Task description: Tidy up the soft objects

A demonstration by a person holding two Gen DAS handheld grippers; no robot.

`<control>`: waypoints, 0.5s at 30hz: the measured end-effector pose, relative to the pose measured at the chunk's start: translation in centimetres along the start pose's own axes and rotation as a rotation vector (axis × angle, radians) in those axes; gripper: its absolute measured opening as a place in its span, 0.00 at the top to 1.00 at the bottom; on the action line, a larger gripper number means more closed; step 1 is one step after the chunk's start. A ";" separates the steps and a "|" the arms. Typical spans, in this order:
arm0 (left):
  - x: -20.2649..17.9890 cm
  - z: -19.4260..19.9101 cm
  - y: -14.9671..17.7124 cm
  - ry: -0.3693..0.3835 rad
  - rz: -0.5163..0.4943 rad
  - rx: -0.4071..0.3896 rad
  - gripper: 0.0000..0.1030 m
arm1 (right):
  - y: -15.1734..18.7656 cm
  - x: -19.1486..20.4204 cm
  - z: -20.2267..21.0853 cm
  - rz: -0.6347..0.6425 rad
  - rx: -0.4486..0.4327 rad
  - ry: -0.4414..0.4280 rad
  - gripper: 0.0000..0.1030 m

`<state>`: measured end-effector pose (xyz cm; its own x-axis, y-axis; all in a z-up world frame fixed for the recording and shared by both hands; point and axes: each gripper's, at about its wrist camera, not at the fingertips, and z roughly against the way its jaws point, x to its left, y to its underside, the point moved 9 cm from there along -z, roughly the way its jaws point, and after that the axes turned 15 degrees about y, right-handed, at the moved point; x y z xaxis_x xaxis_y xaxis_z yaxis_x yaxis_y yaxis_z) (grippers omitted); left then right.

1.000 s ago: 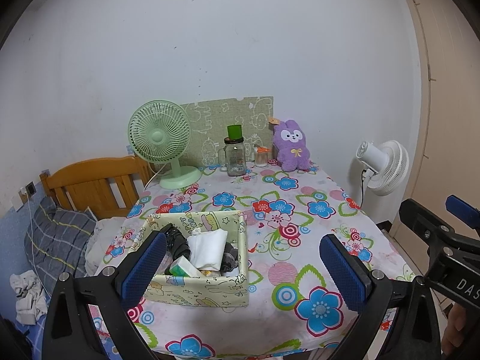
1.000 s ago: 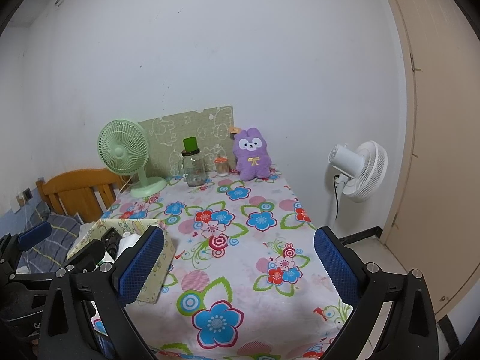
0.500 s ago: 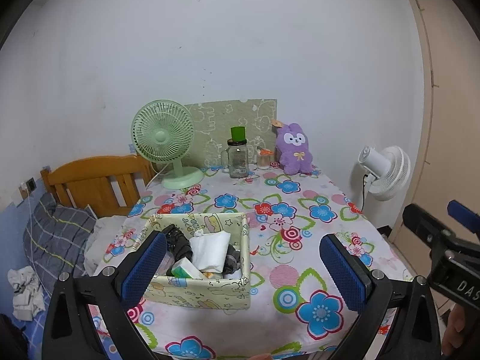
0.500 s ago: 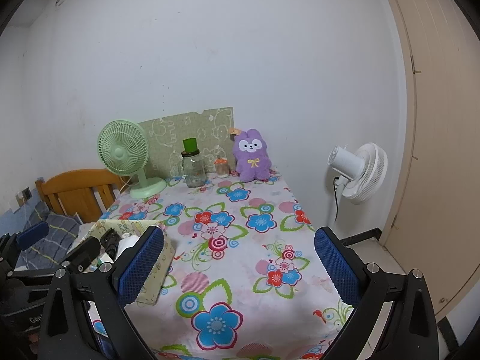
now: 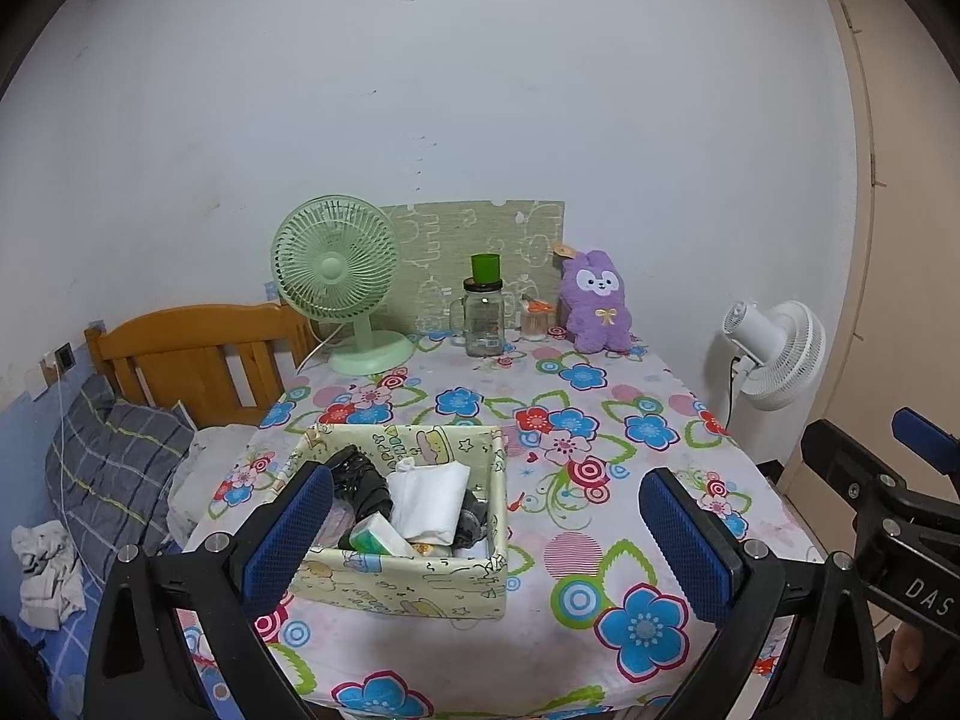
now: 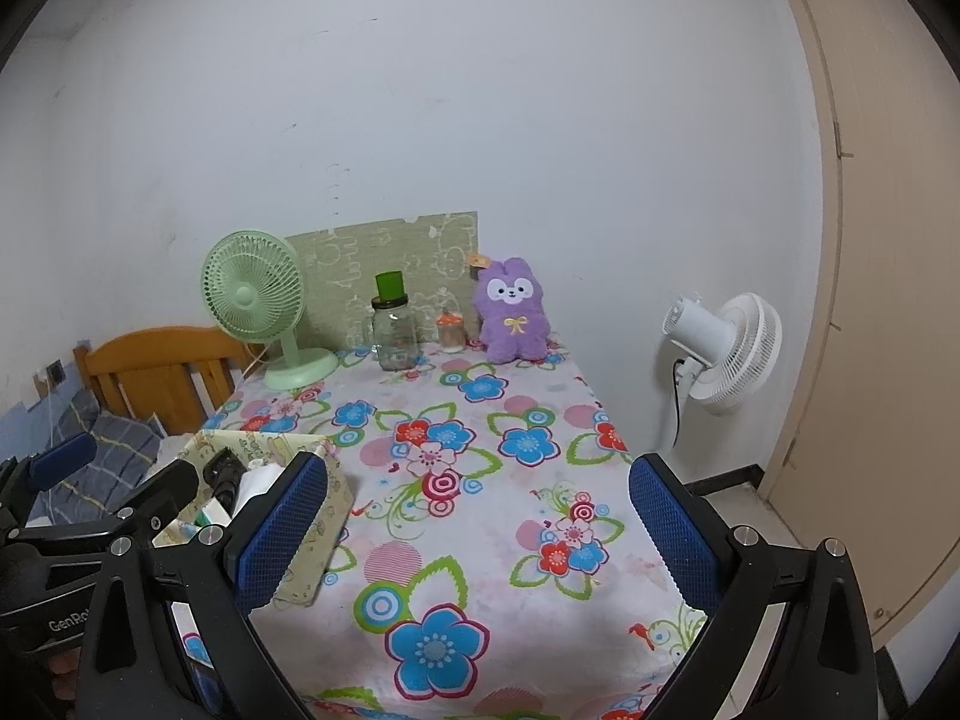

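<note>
1. Floral cloth in pink, blue and green covers the table (image 5: 600,396), which stands against a white wall.
2. Near the front left of the table sits a pale green fabric box (image 5: 420,582) printed with cartoon figures. Inside it lie a folded white cloth (image 5: 429,501), a dark bundle (image 5: 360,480) and a small tissue pack (image 5: 378,537), packed close together.
3. At the far edge, close to the wall, a purple plush rabbit (image 5: 594,303) sits upright, well apart from the box.
4. Beside the rabbit stand a small jar with an orange top (image 5: 534,321) and a glass jar with a green cap (image 5: 483,312); further left is a green desk fan (image 5: 345,282), with a patterned green board (image 5: 480,240) leaning behind them.
5. The left gripper (image 5: 486,540) hangs over the near edge with its blue pads spread wide, nothing between them; the box lies just beyond its left pad.
6. The right gripper (image 6: 477,531) is likewise spread wide and empty, above bare cloth to the right of the box.
7. A white floor fan (image 6: 732,348) stands off the table's right side, a wooden headboard (image 5: 192,354) off its left.
</note>
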<state>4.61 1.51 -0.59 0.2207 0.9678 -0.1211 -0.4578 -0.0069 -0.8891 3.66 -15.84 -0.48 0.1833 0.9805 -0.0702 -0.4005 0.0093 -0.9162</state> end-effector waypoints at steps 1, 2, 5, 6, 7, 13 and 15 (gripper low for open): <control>0.1 0.0 0.0 -0.001 0.001 -0.001 0.00 | 0.0 0.0 0.0 0.001 0.000 -0.001 0.01; 0.2 0.0 0.0 -0.001 0.002 -0.001 0.00 | 0.0 0.1 0.0 0.002 0.000 -0.002 0.01; 0.4 0.0 0.0 -0.002 0.006 -0.002 0.00 | 0.0 0.3 0.1 0.005 0.000 -0.005 0.01; 0.4 0.1 0.0 -0.003 0.007 -0.003 0.00 | 0.0 0.3 0.1 0.006 0.000 -0.005 0.01; 0.4 0.1 0.0 -0.003 0.008 -0.003 0.00 | 0.0 0.4 0.1 0.008 0.000 -0.006 0.01; 0.6 -0.1 0.1 -0.002 0.012 0.000 0.00 | 0.0 0.6 -0.2 0.007 0.005 -0.006 0.01; 0.6 -0.1 0.1 -0.004 0.013 0.002 0.00 | 0.0 0.6 -0.3 0.008 0.007 -0.006 0.01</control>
<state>4.82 2.09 -0.80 0.2113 0.9686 -0.1313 -0.4621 -0.0194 -0.8866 4.00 -15.26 -0.64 0.1748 0.9818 -0.0747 -0.4081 0.0032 -0.9129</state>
